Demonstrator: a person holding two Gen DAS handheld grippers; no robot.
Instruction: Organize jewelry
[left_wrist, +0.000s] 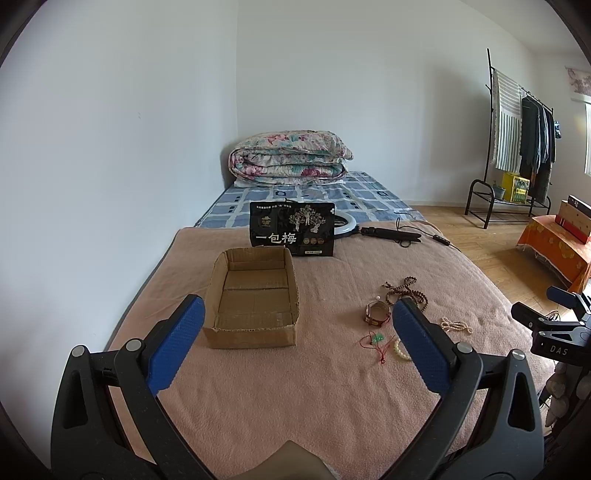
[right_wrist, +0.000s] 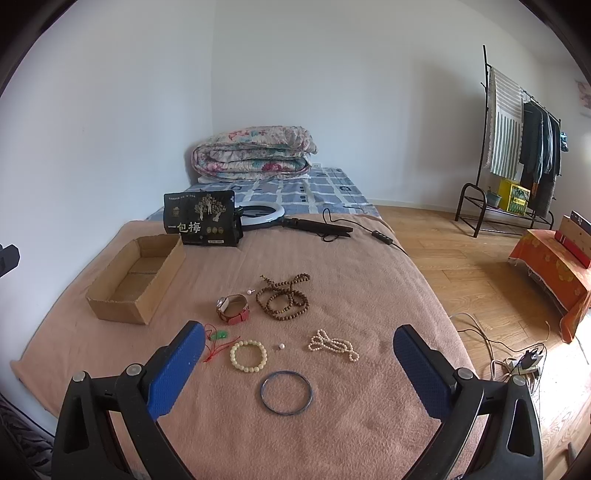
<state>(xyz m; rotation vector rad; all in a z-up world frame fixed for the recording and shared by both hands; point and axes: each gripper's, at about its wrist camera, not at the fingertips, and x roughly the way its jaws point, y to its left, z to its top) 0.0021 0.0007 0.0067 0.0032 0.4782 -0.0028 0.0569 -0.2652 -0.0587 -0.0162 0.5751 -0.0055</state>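
Observation:
An empty cardboard box (left_wrist: 253, 299) (right_wrist: 137, 278) sits on the pink blanket. Jewelry lies to its right: brown bead string (right_wrist: 283, 297) (left_wrist: 406, 290), red-strap watch (right_wrist: 232, 308) (left_wrist: 376, 314), cream bead bracelet (right_wrist: 248, 355) (left_wrist: 400, 350), pearl strand (right_wrist: 332, 345) (left_wrist: 456, 326), blue bangle (right_wrist: 286, 392), red cord with green pendant (right_wrist: 218, 338) (left_wrist: 376, 341), and two loose pearls (right_wrist: 281, 346). My left gripper (left_wrist: 297, 314) is open and empty, above the blanket in front of the box. My right gripper (right_wrist: 299, 343) is open and empty, above the jewelry.
A black snack bag (left_wrist: 292, 229) stands behind the box, with a ring light (right_wrist: 262, 216) and its cable beside it. A folded floral quilt (left_wrist: 290, 157) lies at the bed's far end. A clothes rack (right_wrist: 517, 155) and an orange-covered stand (right_wrist: 550, 266) are on the floor to the right.

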